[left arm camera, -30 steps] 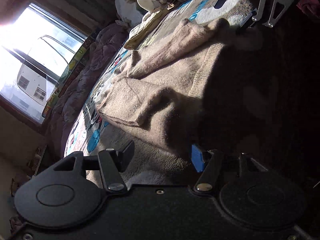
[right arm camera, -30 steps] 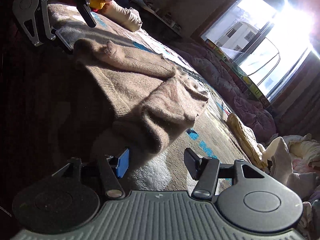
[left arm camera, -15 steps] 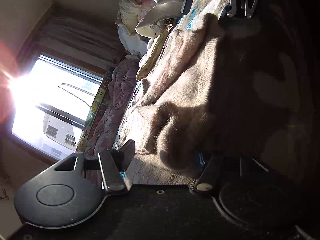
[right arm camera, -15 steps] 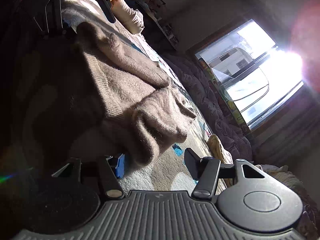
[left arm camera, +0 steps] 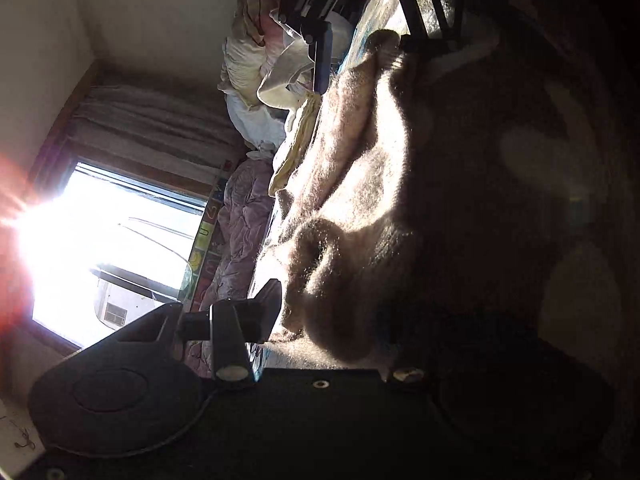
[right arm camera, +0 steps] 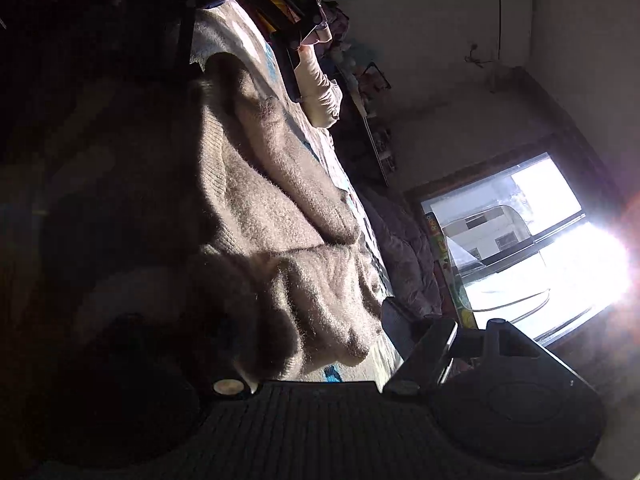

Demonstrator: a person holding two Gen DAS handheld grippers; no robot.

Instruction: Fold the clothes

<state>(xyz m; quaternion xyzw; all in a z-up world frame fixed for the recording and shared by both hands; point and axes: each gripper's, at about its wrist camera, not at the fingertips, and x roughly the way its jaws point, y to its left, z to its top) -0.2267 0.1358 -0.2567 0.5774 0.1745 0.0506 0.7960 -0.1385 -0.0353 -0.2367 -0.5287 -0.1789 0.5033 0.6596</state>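
tilting steeper than before, both grippers flank the bunched sweater [left arm camera: 352,216].

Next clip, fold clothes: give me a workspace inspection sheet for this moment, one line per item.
Surface: patterned blanket on a bed, partly sunlit.
Job's things: fuzzy beige sweater, bunched and rumpled, half in shadow.
Clutter: yellow cloth, white bedding pile, purple quilt by the window.
Grippers: left gripper and right gripper both open, sweater edge bulging between the fingers of each.
Cables: one wire on the far wall.
Surroundings: bright window with strong glare, curtain above it.
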